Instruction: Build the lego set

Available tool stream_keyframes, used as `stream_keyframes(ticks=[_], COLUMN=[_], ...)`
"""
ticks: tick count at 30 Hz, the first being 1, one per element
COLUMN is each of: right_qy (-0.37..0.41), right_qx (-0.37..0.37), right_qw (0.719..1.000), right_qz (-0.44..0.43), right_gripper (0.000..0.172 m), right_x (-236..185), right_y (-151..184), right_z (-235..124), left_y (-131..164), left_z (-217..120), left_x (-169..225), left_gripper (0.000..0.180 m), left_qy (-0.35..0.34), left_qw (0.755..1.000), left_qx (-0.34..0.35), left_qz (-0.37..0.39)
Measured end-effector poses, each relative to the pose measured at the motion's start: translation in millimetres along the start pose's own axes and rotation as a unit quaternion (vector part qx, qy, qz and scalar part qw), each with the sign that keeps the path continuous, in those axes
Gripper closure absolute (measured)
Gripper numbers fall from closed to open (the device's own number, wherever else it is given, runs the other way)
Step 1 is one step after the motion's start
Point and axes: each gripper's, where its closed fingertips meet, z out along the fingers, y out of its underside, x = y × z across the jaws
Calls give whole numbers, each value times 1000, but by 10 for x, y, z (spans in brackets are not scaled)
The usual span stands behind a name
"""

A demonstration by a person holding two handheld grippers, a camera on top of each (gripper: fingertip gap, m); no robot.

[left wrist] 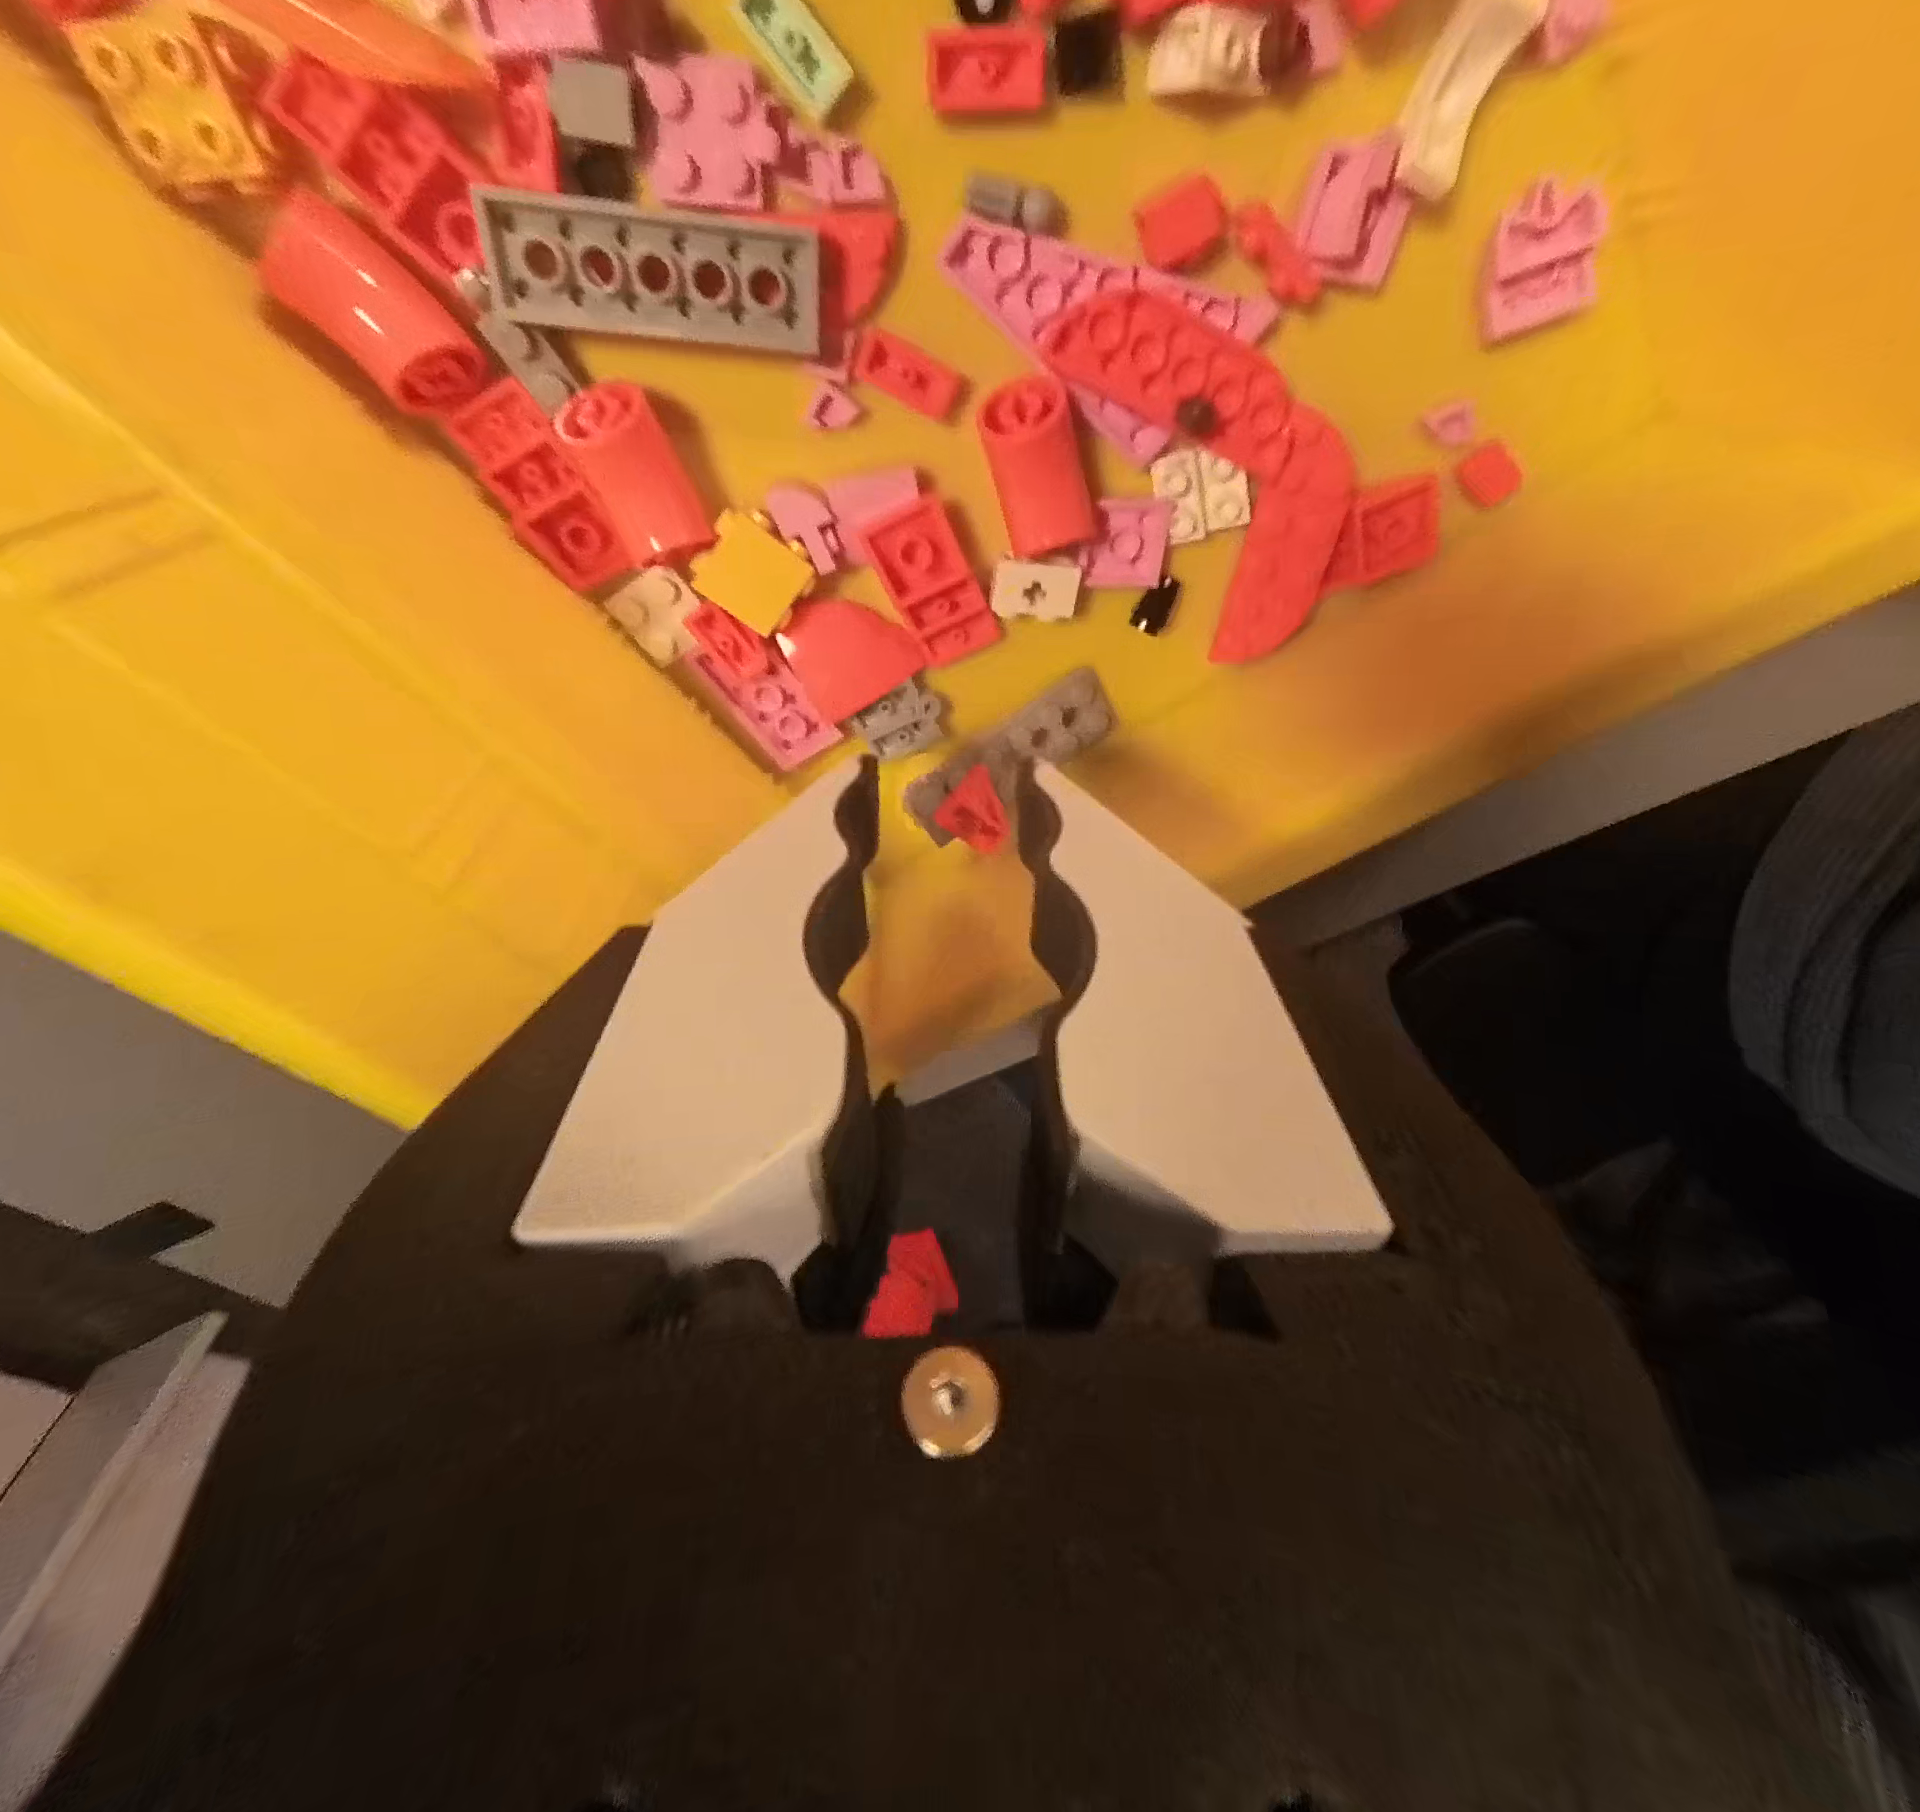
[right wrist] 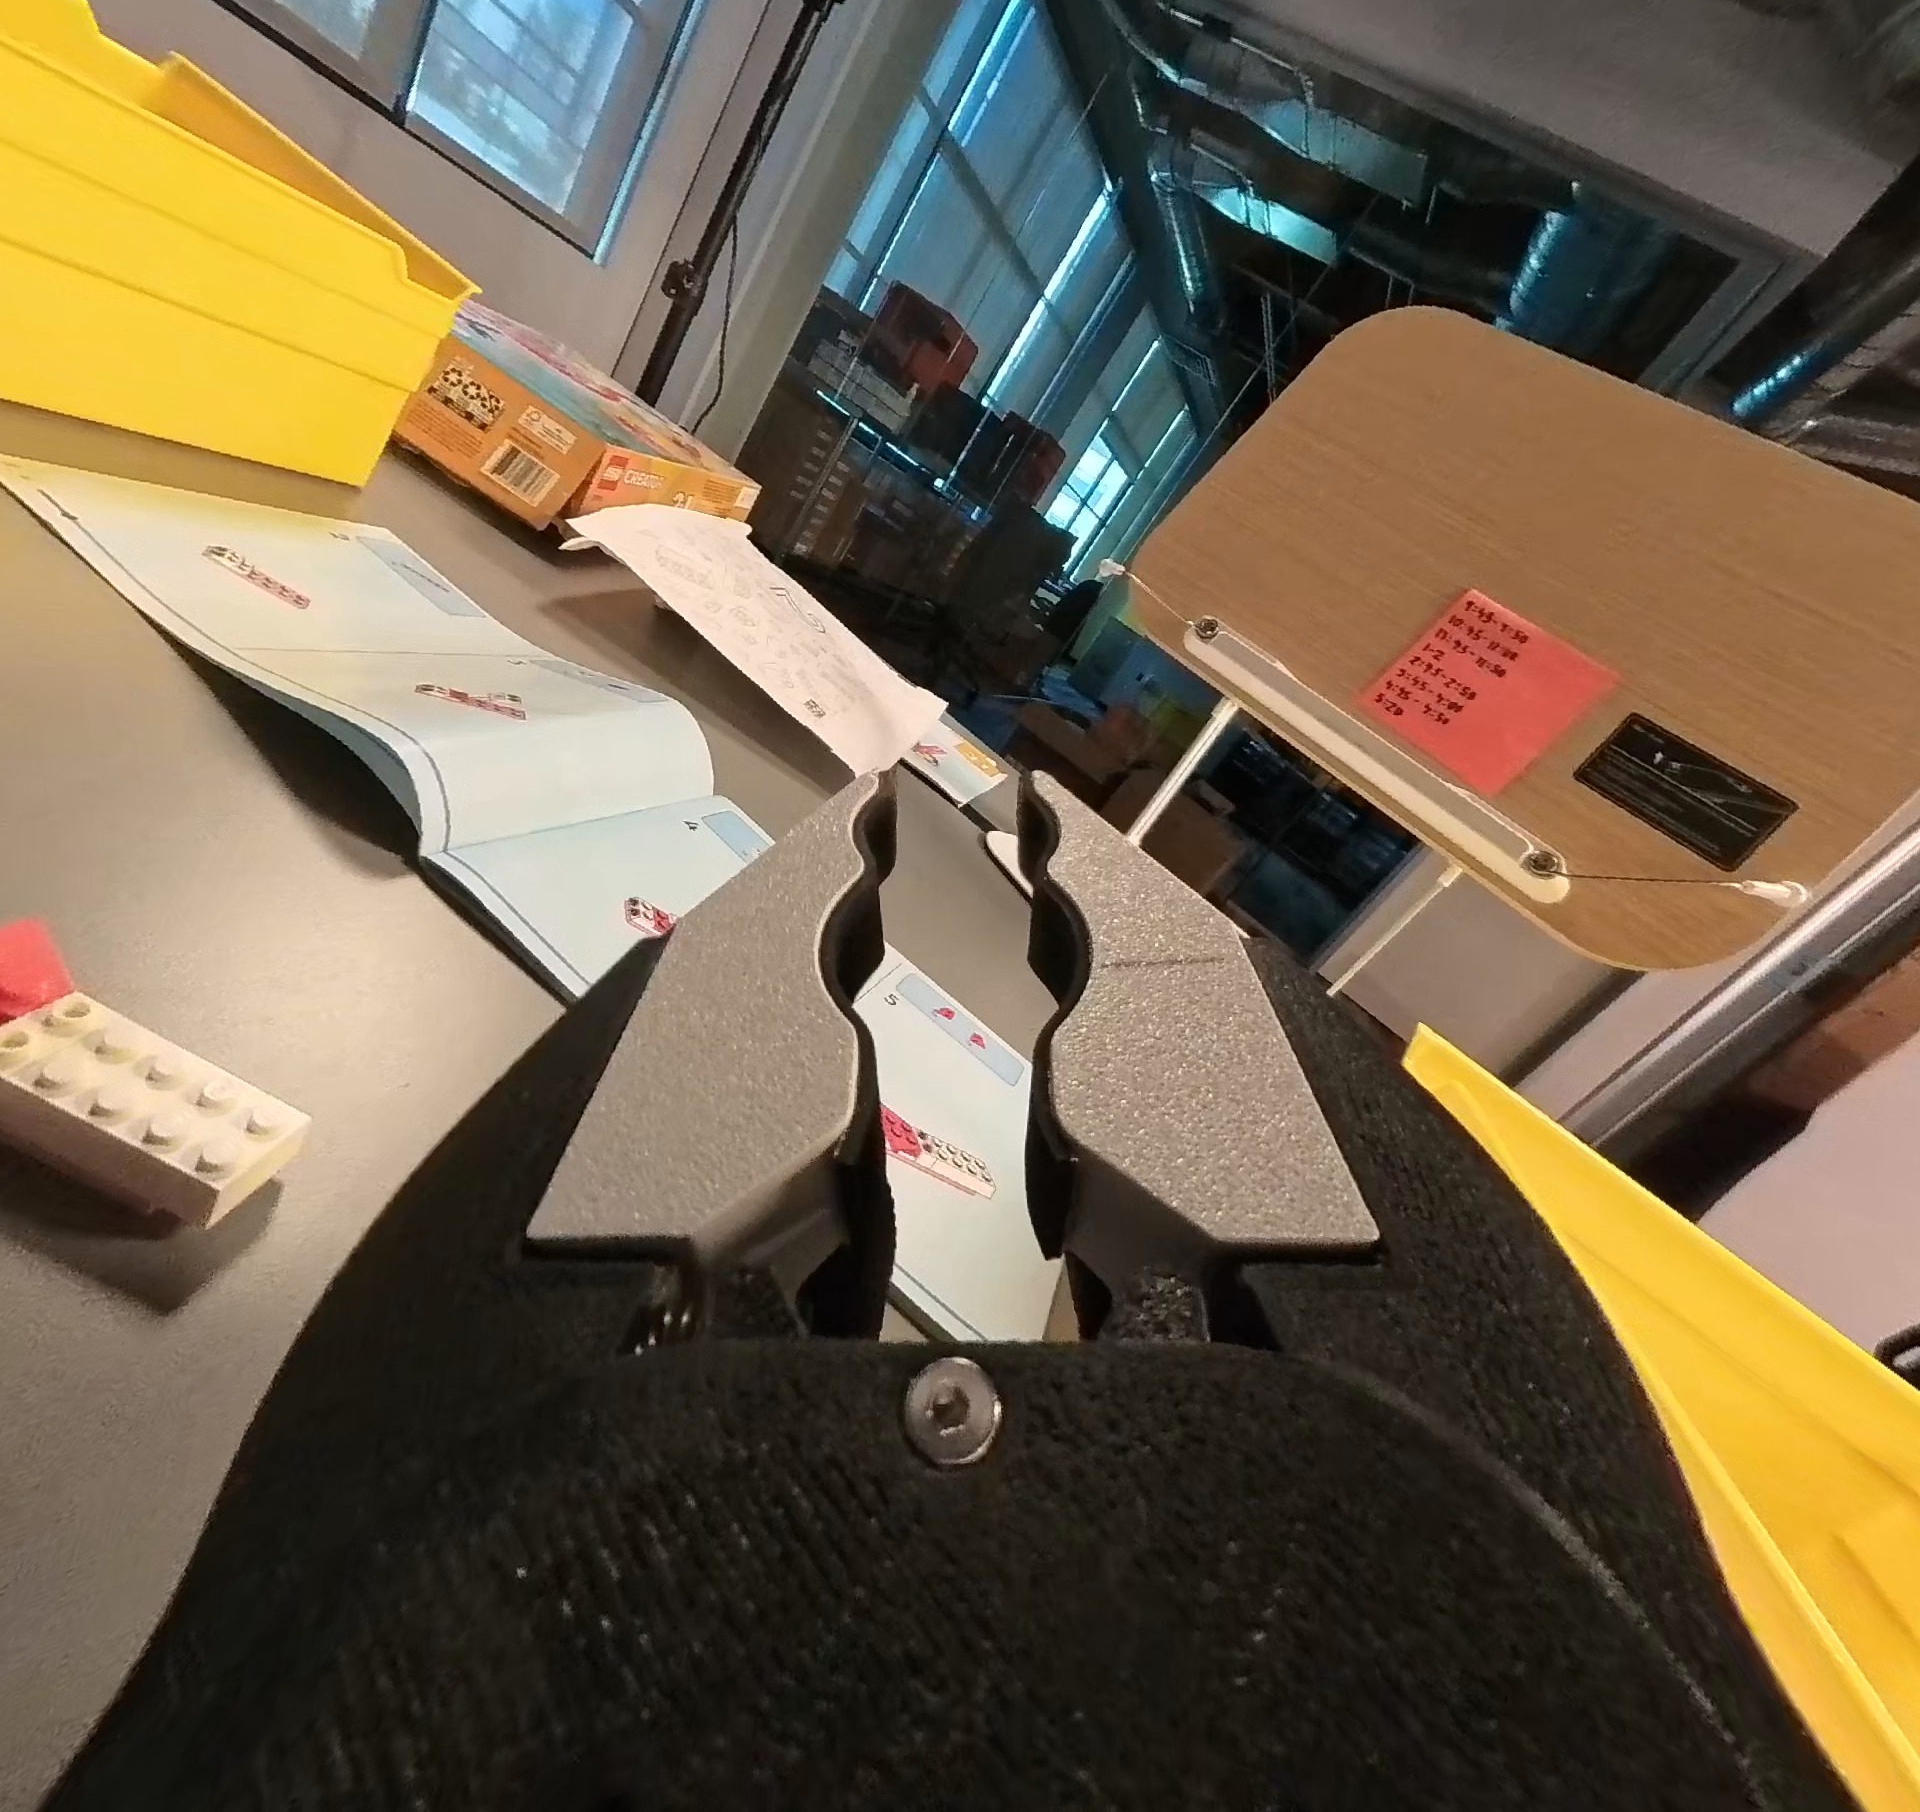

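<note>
Left wrist view — left gripper hangs over a yellow tray scattered with red, pink, white and grey toy bricks. Between its white fingers lie a grey studded plate and a small red slope brick on the plate's near end. The plate and the red brick lie against the right-hand fingertip; yellow tray floor shows between them and the left-hand fingertip. The picture is blurred, so whether the pads press on anything cannot be told. Just beyond the tips lie a small grey bracket piece, a red dome piece and a pink plate. Farther off lies a long grey plate, underside up.

Right wrist view — right gripper points low across a dark tabletop. Its grey fingers stand slightly apart with nothing between them; table and paper show through the gap. Below and beyond them lies an open instruction booklet, with a loose printed sheet curling just beyond the tips. To the left rests a white studded brick with a red piece touching its far end. Stacked yellow trays and an orange toy box lie farther back; a wooden panel carrying a pink sticky note stands to the right.
</note>
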Motion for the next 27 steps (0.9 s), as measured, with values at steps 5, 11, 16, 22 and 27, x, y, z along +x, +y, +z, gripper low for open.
stream_keyframes(ticks=[5, 11, 16, 22, 27], right_qy=[-4, -8, -14, -22, -28], right_qx=[-1, -1, -2, -4, -6], right_qw=[1000, 1000, 1000, 1000, 1000], right_qz=[-4, -4, -5, -7, -8], right_gripper=[151, 152, 153, 154, 155], right_x=[-16, -24, -38, -63, -84], right_y=[3, 5, 10, 16, 21], right_z=[5, 5, 9, 14, 19], left_y=[64, 112, 89, 81, 3], left_z=[87, 182, 174, 129, 59], left_x=[-4, 13, -46, -32, -64], left_gripper=[146, 154, 174, 176, 178], left_qy=[-36, -34, -37, -26, -36], left_qw=[998, 996, 997, 998, 999], left_qx=[-48, -77, -65, -49, -12], left_qz=[-8, -23, -29, -30, -26])
